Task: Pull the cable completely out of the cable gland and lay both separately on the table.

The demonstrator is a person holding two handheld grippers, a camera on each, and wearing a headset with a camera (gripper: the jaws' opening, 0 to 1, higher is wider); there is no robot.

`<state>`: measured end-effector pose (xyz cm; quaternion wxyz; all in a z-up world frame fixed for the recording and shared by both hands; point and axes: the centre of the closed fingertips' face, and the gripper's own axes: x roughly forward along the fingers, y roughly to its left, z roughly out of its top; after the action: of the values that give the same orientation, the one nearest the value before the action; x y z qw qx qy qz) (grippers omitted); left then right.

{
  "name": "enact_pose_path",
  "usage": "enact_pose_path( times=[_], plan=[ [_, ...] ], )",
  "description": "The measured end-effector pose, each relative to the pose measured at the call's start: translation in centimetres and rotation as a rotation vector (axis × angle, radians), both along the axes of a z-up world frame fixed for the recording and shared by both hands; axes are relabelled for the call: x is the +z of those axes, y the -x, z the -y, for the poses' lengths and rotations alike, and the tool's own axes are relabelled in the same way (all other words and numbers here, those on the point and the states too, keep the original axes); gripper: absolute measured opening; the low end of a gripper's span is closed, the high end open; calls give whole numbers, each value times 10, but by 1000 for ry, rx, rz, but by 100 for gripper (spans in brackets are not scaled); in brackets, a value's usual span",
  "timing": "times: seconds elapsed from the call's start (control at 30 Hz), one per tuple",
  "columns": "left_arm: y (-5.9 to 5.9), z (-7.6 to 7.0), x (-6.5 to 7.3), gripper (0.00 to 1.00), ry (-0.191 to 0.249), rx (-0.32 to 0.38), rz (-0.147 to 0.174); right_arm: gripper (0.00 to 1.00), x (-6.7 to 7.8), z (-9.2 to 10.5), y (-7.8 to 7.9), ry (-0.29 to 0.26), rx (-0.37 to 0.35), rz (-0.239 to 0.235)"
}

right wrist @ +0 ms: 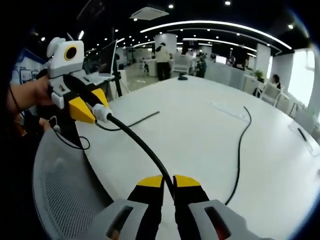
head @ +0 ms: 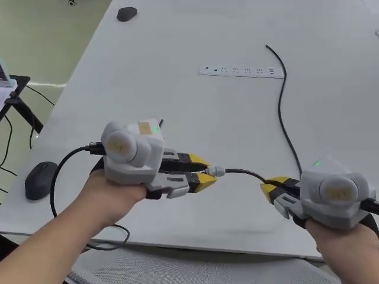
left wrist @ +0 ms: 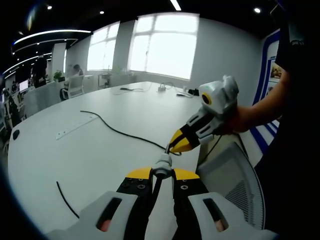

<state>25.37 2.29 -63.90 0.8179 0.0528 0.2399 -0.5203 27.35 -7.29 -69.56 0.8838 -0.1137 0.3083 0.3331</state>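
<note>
Cable gland (head: 214, 171) is off the surface (head: 177, 100), held in the air above its near edge. It is a pale part sitting at the tips of the left gripper (head: 207, 171), whose jaws are clamped on it. In the left gripper view the cable gland (left wrist: 161, 165) sits right between the yellow tips of the left gripper (left wrist: 162, 174), and a dark run continues back between the jaws behind it.

The cable (head: 246, 173) is not out yet. This black cable leaves the front of the gland and arcs across to the right gripper (head: 269, 185), whose jaws are closed on it. The right gripper view shows the same thing: the cable (right wrist: 145, 147) runs from the cable gland (right wrist: 101, 112) down into the tips of the right gripper (right wrist: 168, 181). The two grippers are near each other, with a short span of cable between them and slight slack in it.

On the surface:
- A white power strip (head: 241, 71) lies further back.
- A long black lead (head: 283, 112) trails past the strip's right end toward the near edge.
- A short black offcut (right wrist: 135, 121) lies loose behind the left gripper.
- A dark mouse (head: 40, 179) sits at the near left corner.

A mesh chair (right wrist: 65, 190) is below the near edge.
</note>
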Motion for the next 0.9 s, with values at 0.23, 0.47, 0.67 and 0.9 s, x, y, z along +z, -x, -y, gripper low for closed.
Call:
enact_pose_path(
  times=[0.23, 0.47, 0.67, 0.9],
  plan=[
    [0, -1, 0, 15, -4, 5, -5, 11, 14, -8, 8, 56, 111, 58],
    [1, 0, -1, 15, 3, 4, -9, 13, 43, -31, 14, 156, 248, 186],
    [5, 3, -4, 15, -17, -19, -7, 11, 47, -61, 17, 250, 384, 265],
    [9, 4, -8, 15, -27, -29, -15, 7, 43, -78, 22, 295, 450, 304]
  ],
)
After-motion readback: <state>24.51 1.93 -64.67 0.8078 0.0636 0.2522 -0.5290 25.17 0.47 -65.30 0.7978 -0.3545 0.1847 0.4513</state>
